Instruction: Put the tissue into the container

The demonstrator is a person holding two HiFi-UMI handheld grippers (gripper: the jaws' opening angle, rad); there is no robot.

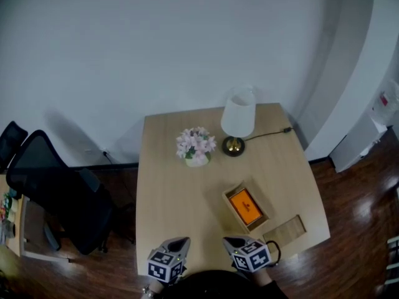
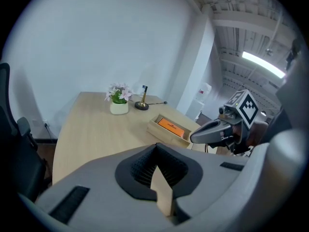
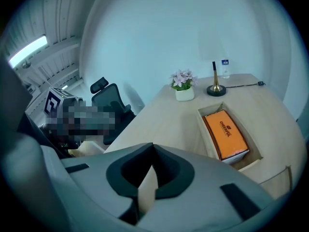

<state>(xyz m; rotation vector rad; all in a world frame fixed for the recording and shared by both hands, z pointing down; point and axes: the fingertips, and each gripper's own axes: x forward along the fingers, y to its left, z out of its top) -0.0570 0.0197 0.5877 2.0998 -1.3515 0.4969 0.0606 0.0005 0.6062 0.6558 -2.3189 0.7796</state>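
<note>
- The orange rectangular tissue pack [image 1: 244, 206] already lies flat inside the open shallow wooden box [image 1: 225, 197], on the right near part of the pale wooden table [image 1: 168, 192]. Judged from that, the placing step looks done rather than under way.
- The left claw [image 1: 179, 243] is closed with nothing gripped. It hangs over the table's near edge, well apart from the box.
- The right claw [image 1: 232, 242] is also closed and empty, near the box's near corner but not touching it.
- A flat wooden panel [image 1: 285, 231] lies just beside the box at the near right edge of the table. It may be the box's lid, though that cannot be confirmed.
- If anything remains, the next move probably calls for opening the right claw and reaching right to that panel, or simply drawing both claws back. Neither claw could pick anything up without opening first.
- The panel lies close to the table's edge, so a push toward that side could slide it off.
- The bare stretch of table left of the box, between the claws and the small white pot of pink flowers [image 1: 196, 147], gives plenty of open room.
- The white-shaded lamp [image 1: 239, 114] and its black cable [image 1: 268, 134] stand at the far side, well clear of any reach to the box.
- A black office chair [image 1: 56, 198] stands off the table's left edge and is not in the way.
</note>
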